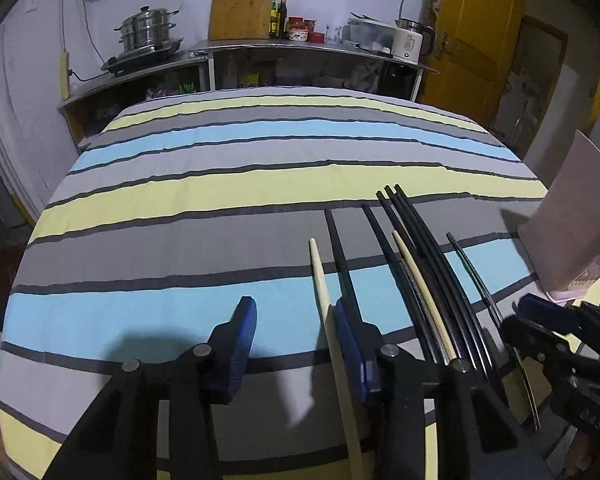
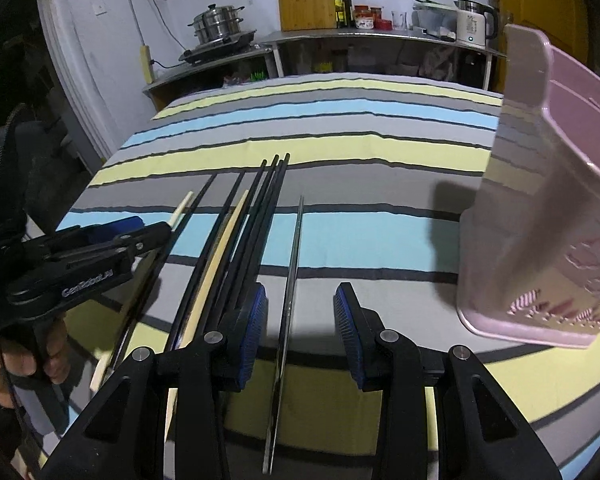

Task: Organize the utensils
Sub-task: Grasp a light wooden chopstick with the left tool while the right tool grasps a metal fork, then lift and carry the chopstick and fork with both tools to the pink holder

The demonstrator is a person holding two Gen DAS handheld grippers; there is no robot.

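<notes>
The left gripper (image 1: 296, 344) stood part-open over the striped cloth (image 1: 180, 184). A pale chopstick (image 1: 319, 276) ran inside its gap, hard against the right pad, though whether that pad pressed it could not be told; nothing touched the left pad, so it gripped nothing. A black chopstick (image 1: 340, 248) ran just outside that pad. Further right lay the main bundle of chopsticks (image 2: 256, 216), all with their long axes pointing away from both grippers. The right gripper (image 2: 300, 332) was open, straddling a lone dark chopstick (image 2: 296, 248) that passed through its gap without touching either pad. That stick lay dead ahead along the fingers, so the right gripper looked the better placed to close on it. The pink holder (image 2: 540, 220) stood to the right of the right gripper, nearer that hand.
</notes>
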